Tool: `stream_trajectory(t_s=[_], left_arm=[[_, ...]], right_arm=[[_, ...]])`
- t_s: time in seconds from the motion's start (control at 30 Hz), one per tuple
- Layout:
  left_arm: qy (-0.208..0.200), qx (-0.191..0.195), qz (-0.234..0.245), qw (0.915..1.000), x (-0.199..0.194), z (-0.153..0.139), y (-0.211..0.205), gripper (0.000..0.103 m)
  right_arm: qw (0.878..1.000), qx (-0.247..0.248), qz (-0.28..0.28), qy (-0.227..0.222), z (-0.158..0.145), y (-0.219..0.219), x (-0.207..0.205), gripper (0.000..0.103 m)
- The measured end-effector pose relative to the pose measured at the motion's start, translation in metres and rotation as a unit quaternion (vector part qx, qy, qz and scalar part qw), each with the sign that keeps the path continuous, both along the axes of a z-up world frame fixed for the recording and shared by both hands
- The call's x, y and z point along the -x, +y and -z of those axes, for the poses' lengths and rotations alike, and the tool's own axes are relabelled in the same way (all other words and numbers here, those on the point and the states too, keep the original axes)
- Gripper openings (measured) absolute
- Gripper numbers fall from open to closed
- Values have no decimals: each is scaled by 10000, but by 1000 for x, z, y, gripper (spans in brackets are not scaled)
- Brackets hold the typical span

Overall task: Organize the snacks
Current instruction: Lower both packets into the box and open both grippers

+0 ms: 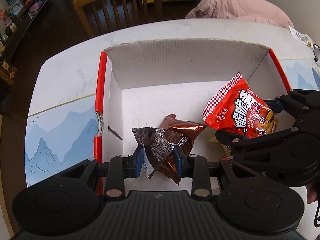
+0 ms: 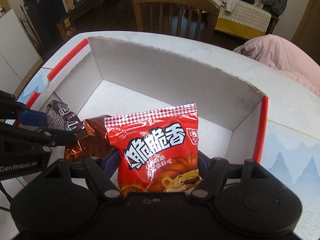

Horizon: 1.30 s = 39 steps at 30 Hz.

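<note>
A white cardboard box with red edges point(image 1: 101, 84) point(image 2: 264, 120) stands open on the table. My left gripper point(image 1: 159, 158) is shut on dark brown snack packets point(image 1: 162, 146), held over the box's near edge; a copper foil packet point(image 1: 180, 130) hangs with them. My right gripper point(image 2: 158, 164) is shut on a red snack bag point(image 2: 156, 142) with white lettering, held over the box's near right part. The red bag point(image 1: 238, 112) and right gripper point(image 1: 266, 118) show at the right of the left wrist view; the left gripper point(image 2: 60, 128) and brown packets point(image 2: 60, 118) show at left in the right wrist view.
The table point(image 1: 66, 84) has a marble top with a blue mountain print. A wooden chair point(image 1: 120, 6) point(image 2: 176, 10) stands at its far side. A pink jacket point(image 1: 240, 8) point(image 2: 280, 56) lies at the far right. A small packet point(image 1: 300, 36) lies at the right edge.
</note>
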<state>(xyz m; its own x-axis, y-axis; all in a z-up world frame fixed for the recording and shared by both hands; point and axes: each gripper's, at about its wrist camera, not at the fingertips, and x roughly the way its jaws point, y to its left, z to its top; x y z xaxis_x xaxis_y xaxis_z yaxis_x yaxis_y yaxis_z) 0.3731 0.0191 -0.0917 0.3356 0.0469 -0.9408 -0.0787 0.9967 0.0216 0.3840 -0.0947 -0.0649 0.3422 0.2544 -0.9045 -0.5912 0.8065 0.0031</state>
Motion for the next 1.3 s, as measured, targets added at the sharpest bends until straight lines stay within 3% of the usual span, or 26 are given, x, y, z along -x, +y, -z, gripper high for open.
stream_trajectory(t_s=[0.17, 0.3, 0.47, 0.63, 1.3], left_arm=[[25, 26, -39, 10000, -1, 3, 0, 31], [-90, 36, -10, 10000, 3, 0, 1, 31], [-122, 141, -47, 9998, 10, -5, 3, 31], [-287, 270, -115, 9992, 22, -15, 10, 43], [-989, 541, 85, 9936, 99, -70, 9, 44]], right_arm=[[10000, 21, 4, 39, 2, 0, 0, 76], [10000, 20, 24, -73, -2, -1, 2, 84], [9998, -57, 34, -201, -13, -4, 8, 87], [9994, -92, 78, -326, -27, -9, 18, 91], [9941, -687, 148, -828, -100, -27, 103, 98]])
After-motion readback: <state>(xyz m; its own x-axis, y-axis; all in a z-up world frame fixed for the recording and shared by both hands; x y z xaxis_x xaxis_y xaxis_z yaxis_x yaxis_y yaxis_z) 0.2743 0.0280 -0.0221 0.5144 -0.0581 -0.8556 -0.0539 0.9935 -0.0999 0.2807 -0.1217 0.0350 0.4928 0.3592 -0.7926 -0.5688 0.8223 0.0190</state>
